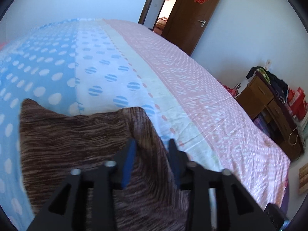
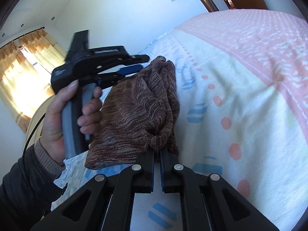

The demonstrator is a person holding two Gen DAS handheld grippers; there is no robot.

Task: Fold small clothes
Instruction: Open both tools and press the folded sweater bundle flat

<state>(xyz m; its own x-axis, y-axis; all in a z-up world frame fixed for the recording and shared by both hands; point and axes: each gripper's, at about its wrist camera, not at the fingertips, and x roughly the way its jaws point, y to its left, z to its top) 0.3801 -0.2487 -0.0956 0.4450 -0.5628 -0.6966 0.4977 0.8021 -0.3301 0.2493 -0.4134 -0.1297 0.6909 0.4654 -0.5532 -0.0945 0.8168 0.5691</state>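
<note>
You're working on a bed spread with a dotted sheet, blue, white and pink; a door stands ahead, a desk past the pink edge. Your left gripper has its jaws apart over the brown knit. Your right gripper is clamped on the knit's bunched edge, open sheet beyond.

Bare bedspread lies open toward the door; only the brown knit garment blocks the near side.

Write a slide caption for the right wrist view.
Right gripper pinches brown knit garment on the polka-dot bedspread; left gripper open beside it.
</note>
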